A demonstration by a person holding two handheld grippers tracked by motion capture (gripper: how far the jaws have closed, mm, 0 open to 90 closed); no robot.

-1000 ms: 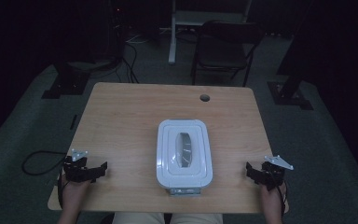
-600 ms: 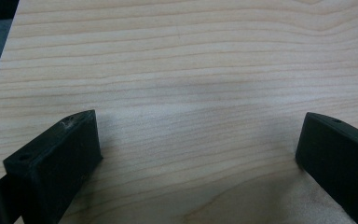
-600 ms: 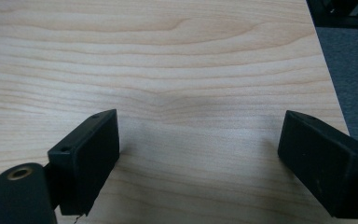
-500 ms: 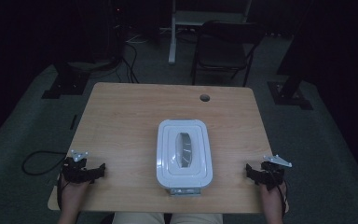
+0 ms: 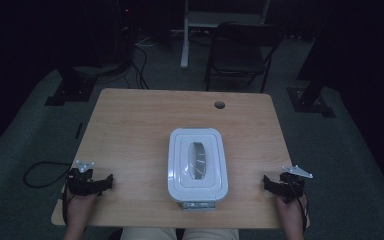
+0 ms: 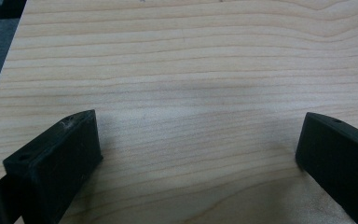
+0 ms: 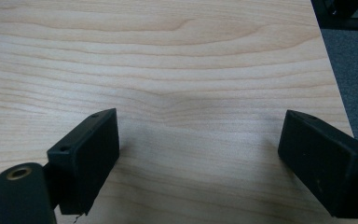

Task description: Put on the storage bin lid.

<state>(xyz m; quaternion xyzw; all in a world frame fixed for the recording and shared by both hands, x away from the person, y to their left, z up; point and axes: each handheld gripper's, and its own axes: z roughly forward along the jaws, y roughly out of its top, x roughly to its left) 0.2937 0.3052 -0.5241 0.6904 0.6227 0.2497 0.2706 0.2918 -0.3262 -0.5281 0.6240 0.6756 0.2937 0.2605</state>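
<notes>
A white lidded plastic box with a grey recessed handle lies in the middle of the wooden table, its near end by the front edge. My left gripper rests at the table's near left corner, well left of the box. My right gripper rests at the near right edge, right of the box. In the left gripper view the left gripper stands open over bare wood. In the right gripper view the right gripper is open too, with nothing between the jaws.
A round cable hole sits near the table's far right. Behind the table stands a dark folding chair and a white desk leg. A black cable loops on the floor at the left.
</notes>
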